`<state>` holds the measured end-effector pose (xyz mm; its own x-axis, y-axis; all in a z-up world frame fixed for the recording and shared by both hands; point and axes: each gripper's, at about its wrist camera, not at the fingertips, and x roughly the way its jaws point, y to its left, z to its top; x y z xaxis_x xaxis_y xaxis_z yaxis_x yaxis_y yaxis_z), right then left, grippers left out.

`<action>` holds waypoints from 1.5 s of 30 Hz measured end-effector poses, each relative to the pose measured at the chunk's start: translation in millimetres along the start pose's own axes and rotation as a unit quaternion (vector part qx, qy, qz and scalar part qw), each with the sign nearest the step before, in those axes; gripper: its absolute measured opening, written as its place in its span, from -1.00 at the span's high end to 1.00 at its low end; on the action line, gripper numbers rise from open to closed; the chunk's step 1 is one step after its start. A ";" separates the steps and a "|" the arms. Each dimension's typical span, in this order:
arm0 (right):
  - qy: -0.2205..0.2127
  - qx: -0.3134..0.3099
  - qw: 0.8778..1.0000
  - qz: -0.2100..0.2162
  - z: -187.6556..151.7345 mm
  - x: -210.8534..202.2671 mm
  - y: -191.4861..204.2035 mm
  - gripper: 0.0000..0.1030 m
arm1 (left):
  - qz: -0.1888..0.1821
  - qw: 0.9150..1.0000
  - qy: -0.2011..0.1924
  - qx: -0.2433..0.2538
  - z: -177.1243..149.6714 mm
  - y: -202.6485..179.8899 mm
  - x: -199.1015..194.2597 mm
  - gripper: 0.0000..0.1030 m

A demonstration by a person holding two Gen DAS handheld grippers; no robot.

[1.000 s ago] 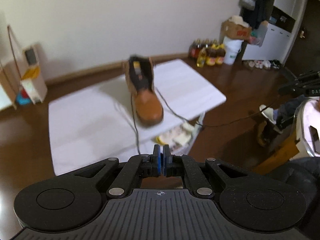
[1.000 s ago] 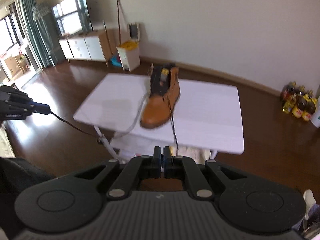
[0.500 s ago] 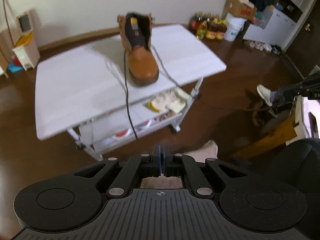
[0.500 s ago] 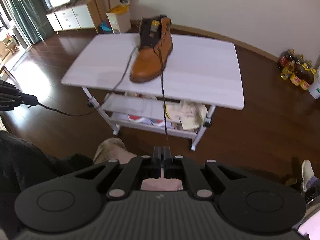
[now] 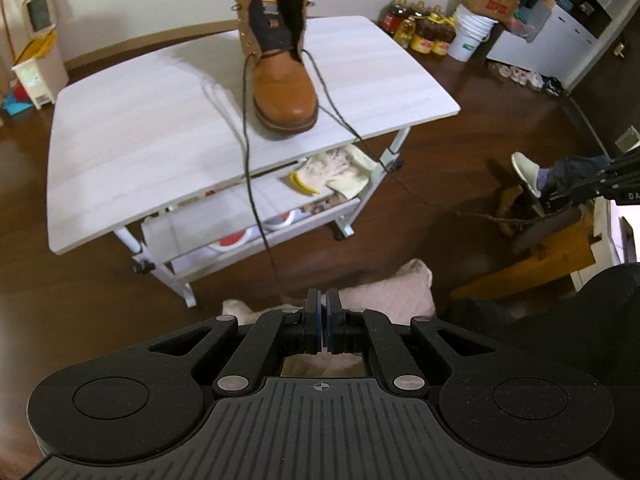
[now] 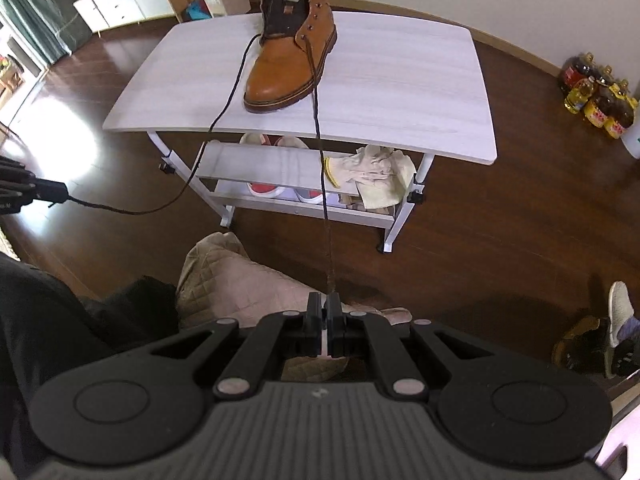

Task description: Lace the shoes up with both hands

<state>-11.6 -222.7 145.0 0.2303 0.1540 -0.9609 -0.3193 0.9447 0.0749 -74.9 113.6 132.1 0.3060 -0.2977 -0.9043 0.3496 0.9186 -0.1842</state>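
Left gripper (image 5: 322,300), right gripper (image 6: 324,302) each clamp lace end; boot (image 5: 282,80) far ahead on table (image 5: 120,128).

Tan boot (image 5: 285,80) upright on table, laces (image 5: 250,184) trailing off.

A white wood-grain surface (image 5: 120,128) on white metal legs stands on a dark wooden floor (image 6: 500,232). A tan leather boot (image 5: 282,76) stands upright on it, toe toward the near edge. Beneath it, a lower shelf (image 6: 256,160) carries white-and-red sneakers (image 6: 266,190), a crumpled cream cloth (image 6: 380,172) and a yellow item (image 5: 302,184).
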 end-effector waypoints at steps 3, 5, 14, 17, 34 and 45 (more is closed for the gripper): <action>0.001 -0.011 1.000 0.003 10.5 3.7 1.0 0.95 | 0.003 1.000 -0.004 -0.010 2.3 4.5 -2.6 0.96; -0.001 -0.021 1.000 0.005 19.3 4.5 1.6 0.95 | 0.008 1.000 -0.015 -0.017 7.7 9.5 -6.6 0.96; -0.106 -0.032 0.994 0.000 101.3 -26.8 -22.6 0.95 | 0.108 0.985 -0.136 0.025 86.3 55.5 -53.6 0.96; -0.185 -0.032 0.981 -0.042 131.6 -58.9 -34.2 0.95 | 0.173 0.962 -0.202 0.056 130.0 70.6 -86.5 0.96; -0.228 -0.046 0.970 -0.066 189.7 29.1 -32.0 0.94 | 0.111 0.976 -0.164 0.085 157.2 77.2 21.6 0.96; -0.169 -0.067 0.979 0.087 203.9 189.7 -95.8 0.94 | 0.136 0.979 -0.144 0.045 174.9 81.5 165.7 0.96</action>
<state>250.1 -224.9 10.0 0.4449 0.4186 -0.7917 -0.4942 0.8520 0.1727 159.2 93.8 34.5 0.6309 -0.1177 -0.7669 0.2936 0.9511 0.0956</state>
